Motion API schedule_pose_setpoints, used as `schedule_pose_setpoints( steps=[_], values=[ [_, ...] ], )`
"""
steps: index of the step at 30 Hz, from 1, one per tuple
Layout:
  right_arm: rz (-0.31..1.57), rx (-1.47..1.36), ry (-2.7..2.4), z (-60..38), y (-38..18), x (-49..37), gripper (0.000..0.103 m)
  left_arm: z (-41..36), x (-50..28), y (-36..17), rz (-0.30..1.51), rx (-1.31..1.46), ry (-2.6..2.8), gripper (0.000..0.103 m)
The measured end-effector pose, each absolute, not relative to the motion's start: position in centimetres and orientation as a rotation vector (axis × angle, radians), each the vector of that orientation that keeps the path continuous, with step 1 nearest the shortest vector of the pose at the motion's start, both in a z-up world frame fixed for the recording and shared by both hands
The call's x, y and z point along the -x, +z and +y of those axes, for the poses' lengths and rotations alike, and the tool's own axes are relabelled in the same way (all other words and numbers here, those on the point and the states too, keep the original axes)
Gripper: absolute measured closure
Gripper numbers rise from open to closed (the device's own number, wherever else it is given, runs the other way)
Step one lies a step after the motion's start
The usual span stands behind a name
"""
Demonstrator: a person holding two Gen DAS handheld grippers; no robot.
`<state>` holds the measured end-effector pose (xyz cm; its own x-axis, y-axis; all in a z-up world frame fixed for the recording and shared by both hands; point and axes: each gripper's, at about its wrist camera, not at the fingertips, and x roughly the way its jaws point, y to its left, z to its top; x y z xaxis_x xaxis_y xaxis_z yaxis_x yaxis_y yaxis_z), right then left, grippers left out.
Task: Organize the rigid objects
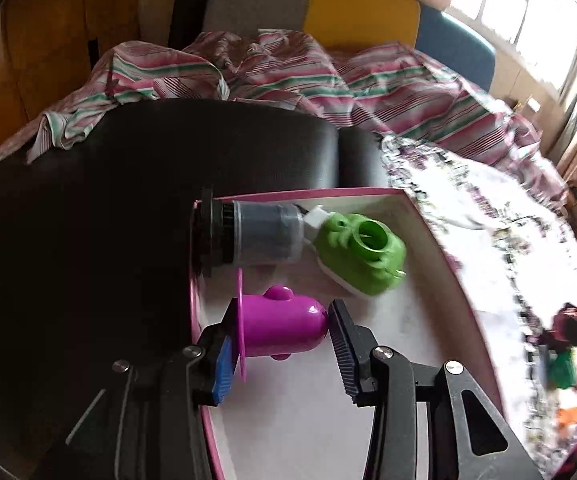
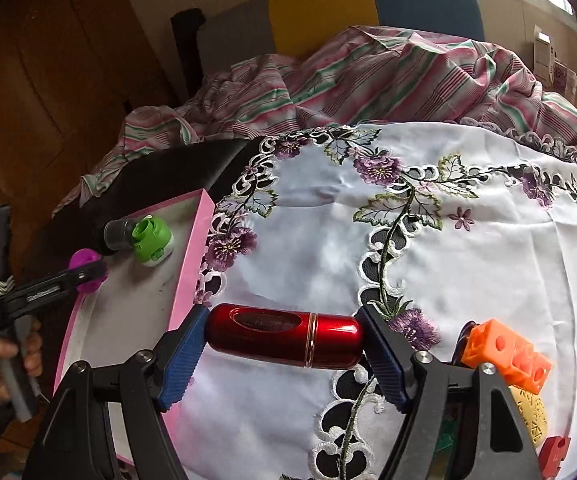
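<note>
A: Right, item one: the shallow pink-walled tray with a white floor point(image 1: 428, 224). Contents?

B: At its far end, a clear grey plastic cylinder with a black ribbed cap point(image 1: 256, 236), lying on its side, touching a lime-green plastic piece with a round socket point(image 1: 358, 258). Nearer, a glossy magenta plastic cup-shaped piece with a thin flange point(image 1: 284, 326), sideways over the tray floor.

A: Held?

B: It sits between the left gripper point(image 1: 284, 350) pads; the flange pad touches, the other side I cannot tell.

A: Outside the tray?

B: Just right of its wall, over the white embroidered cloth with purple flowers point(image 2: 468, 280), the right gripper point(image 2: 284, 354) pinches a shiny red metal capsule-shaped case point(image 2: 284, 336) end to end. Further right, orange plastic blocks point(image 2: 506, 354).
</note>
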<state>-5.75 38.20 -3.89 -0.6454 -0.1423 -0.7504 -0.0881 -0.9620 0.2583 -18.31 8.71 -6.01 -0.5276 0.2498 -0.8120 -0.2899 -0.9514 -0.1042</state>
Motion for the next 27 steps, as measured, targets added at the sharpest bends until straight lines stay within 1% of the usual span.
schedule_pose_setpoints(
  steps=[3,4,5,7,10,17,19,22,27],
  values=[
    [-0.403,-1.308,-2.795,38.0,-3.8,5.7,0.027,8.8,18.9,-6.6,0.106,1.329,2.524,0.054],
    [-0.401,-1.307,-2.798,38.0,-3.7,5.7,0.027,8.7,18.7,-6.5,0.112,1.325,2.532,0.047],
    [-0.404,-1.307,-2.799,38.0,-3.7,5.7,0.027,8.6,18.4,-6.3,0.107,1.314,2.538,0.037],
    [-0.411,-1.311,-2.798,38.2,-3.8,5.8,0.027,8.1,17.4,-5.6,0.101,1.268,2.562,0.027],
    [-0.402,-1.310,-2.803,38.2,-3.7,5.8,0.027,7.4,15.8,-4.6,0.116,1.226,2.591,0.027],
    [-0.330,-1.327,-2.794,37.3,-3.9,5.8,0.027,5.0,10.2,-3.9,0.052,1.235,2.633,0.027],
    [-0.294,-1.344,-2.780,36.6,-3.9,5.9,0.027,4.5,8.6,-3.9,0.079,1.233,2.651,0.027],
    [-0.228,-1.340,-2.755,34.8,-3.4,5.9,0.027,4.0,6.9,-3.7,0.107,1.222,2.658,0.027],
    [-0.159,-1.291,-2.692,30.1,-2.2,6.7,0.027,2.8,5.6,-3.1,0.076,1.217,2.685,0.027]
  ],
)
